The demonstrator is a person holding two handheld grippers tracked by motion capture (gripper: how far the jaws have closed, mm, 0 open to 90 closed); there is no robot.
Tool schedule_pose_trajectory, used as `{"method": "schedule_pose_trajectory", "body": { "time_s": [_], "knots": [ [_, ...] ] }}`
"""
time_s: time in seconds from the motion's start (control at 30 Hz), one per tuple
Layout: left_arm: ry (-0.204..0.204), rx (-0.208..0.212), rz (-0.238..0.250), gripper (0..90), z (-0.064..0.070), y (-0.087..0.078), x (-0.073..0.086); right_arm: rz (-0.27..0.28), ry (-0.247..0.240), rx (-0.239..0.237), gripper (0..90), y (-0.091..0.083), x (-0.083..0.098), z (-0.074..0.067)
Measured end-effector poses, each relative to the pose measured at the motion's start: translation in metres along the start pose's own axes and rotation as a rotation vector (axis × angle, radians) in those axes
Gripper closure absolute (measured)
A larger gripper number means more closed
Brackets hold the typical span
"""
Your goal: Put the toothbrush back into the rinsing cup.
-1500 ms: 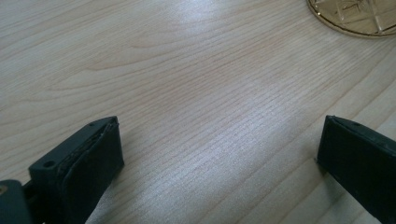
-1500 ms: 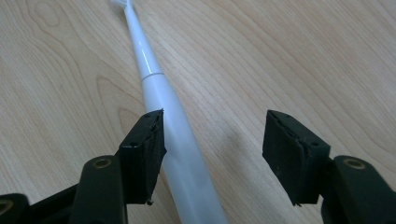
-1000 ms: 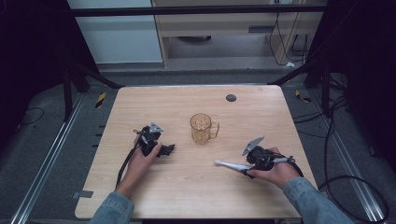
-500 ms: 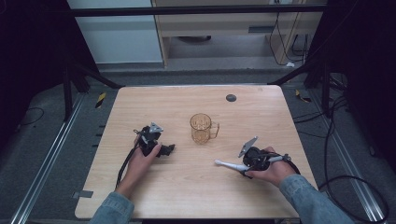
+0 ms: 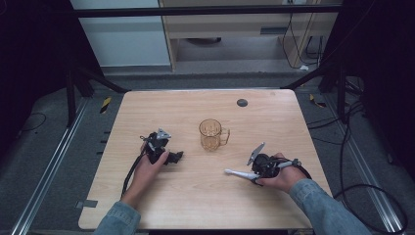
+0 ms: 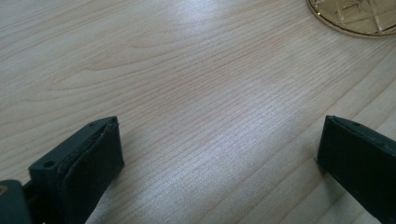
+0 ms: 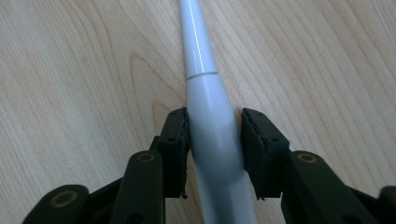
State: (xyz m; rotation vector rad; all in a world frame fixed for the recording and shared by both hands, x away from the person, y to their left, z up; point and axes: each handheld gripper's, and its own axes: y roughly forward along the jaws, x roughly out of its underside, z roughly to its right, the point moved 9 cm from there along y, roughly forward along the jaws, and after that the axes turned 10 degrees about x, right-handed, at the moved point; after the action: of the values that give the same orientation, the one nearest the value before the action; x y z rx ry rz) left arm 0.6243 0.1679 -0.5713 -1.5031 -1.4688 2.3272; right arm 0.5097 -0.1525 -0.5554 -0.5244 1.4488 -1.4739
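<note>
1. Right claw [image 7: 215,135] is clamped on a white handle [image 7: 212,126]; its jaws have just been closing, and in the right gripper view both black pads press against the handle's thick grey-white body, one on each side.
2. Beyond the pads the white handle narrows past a thin seam and runs away over the wood grain toward the top edge of that view; it lies low over the tabletop [image 5: 274,112]; whether it rests on the wood I cannot tell.
3. From the high view the right claw [image 5: 255,175] sits at the near right of the tabletop in the person's right hand [image 5: 281,177]; the white handle [image 5: 239,173] pokes out of it toward the left.
4. Left claw [image 5: 177,156] stands apart with nothing between its jaws; it lies at the near left of the tabletop under the left hand [image 5: 149,166], its cable trailing back toward the near edge.
5. In the left gripper view the two black jaws frame bare wood; the rim of an amber glass mug [image 6: 357,16] shows at the top right corner.
6. Seen from above, the amber glass mug [image 5: 211,134] stands upright near the middle of the tabletop, handle to the right, between the two claws and apart from both; a small dark disc [image 5: 242,102] lies farther back, toward the far edge.
</note>
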Motion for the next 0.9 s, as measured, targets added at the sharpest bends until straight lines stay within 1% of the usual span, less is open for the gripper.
{"method": "schedule_pose_trajectory", "body": {
  "time_s": [0.03, 0.07, 0.1, 0.13, 0.23, 0.27, 0.3, 0.37, 0.47, 0.5, 0.53, 0.57, 0.6, 0.67, 0.73, 0.77, 0.8, 0.83, 0.87, 0.9],
  "knots": [
    [0.000, 0.000, 0.000, 0.0, 0.000, 0.000, 0.000, -0.010, -0.004, 0.003, 66.5, 0.000, -0.001, 0.000],
    [0.000, 0.000, 0.000, 0.0, 0.000, 0.000, 0.000, -0.010, -0.004, 0.003, 66.5, 0.000, -0.001, 0.000],
    [0.000, 0.000, 0.000, 0.0, 0.000, 0.000, 0.000, -0.018, 0.002, -0.030, 66.8, -0.002, -0.001, -0.001],
    [0.000, 0.000, 0.000, 0.0, 0.000, 0.000, 0.000, -0.007, 0.013, -0.042, 66.9, -0.004, -0.002, -0.001],
    [0.000, 0.000, 0.000, 0.0, 0.000, 0.000, 0.000, 0.024, 0.079, -0.057, 67.0, -0.013, -0.004, 0.003],
    [0.000, 0.000, 0.000, 0.0, 0.000, 0.000, 0.000, 0.024, 0.079, -0.057, 67.0, -0.013, -0.004, 0.003],
    [0.000, 0.000, 0.000, 0.0, 0.000, 0.000, 0.000, 0.068, 0.129, -0.066, 67.0, -0.021, -0.008, 0.010],
    [0.000, 0.000, 0.000, 0.0, 0.000, 0.000, 0.000, 0.102, 0.163, -0.062, 67.1, -0.029, -0.011, 0.017],
    [0.000, 0.000, 0.000, 0.0, 0.000, 0.000, 0.000, 0.161, 0.231, -0.050, 67.1, -0.042, -0.018, 0.030],
    [0.000, 0.000, 0.000, 0.0, 0.000, 0.000, 0.000, 0.161, 0.231, -0.050, 67.1, -0.042, -0.018, 0.030],
    [-0.001, 0.000, 0.001, 0.0, 0.000, 0.000, 0.000, 0.174, 0.238, -0.049, 67.1, -0.045, -0.020, 0.033],
    [-0.001, 0.000, 0.001, 0.0, 0.000, 0.000, 0.000, 0.193, 0.264, -0.044, 67.1, -0.049, -0.023, 0.037],
    [-0.001, 0.001, 0.001, 0.0, 0.000, 0.000, 0.000, 0.212, 0.274, -0.035, 67.1, -0.052, -0.025, 0.041],
    [-0.002, 0.001, 0.001, 0.0, 0.000, 0.000, 0.000, 0.245, 0.313, -0.020, 67.1, -0.058, -0.030, 0.049],
    [0.000, 0.000, 0.001, 0.0, -0.001, 0.001, -0.001, 0.296, 0.349, -0.008, 67.1, -0.063, -0.036, 0.057],
    [-0.005, 0.000, 0.002, 0.0, -0.001, 0.002, -0.002, 0.319, 0.369, 0.010, 67.1, -0.065, -0.041, 0.061],
    [-0.005, 0.000, 0.002, 0.0, -0.001, 0.002, -0.002, 0.325, 0.381, 0.019, 67.1, -0.066, -0.043, 0.063],
    [-0.005, 0.000, 0.002, 0.0, -0.001, 0.002, -0.002, 0.325, 0.381, 0.019, 67.1, -0.066, -0.043, 0.063],
    [-0.004, 0.000, 0.002, 0.0, -0.001, 0.002, -0.002, 0.344, 0.408, 0.033, 67.1, -0.066, -0.049, 0.068],
    [-0.004, 0.000, 0.002, 0.0, -0.001, 0.001, -0.002, 0.344, 0.408, 0.033, 67.1, -0.066, -0.049, 0.068]
  ]
}}
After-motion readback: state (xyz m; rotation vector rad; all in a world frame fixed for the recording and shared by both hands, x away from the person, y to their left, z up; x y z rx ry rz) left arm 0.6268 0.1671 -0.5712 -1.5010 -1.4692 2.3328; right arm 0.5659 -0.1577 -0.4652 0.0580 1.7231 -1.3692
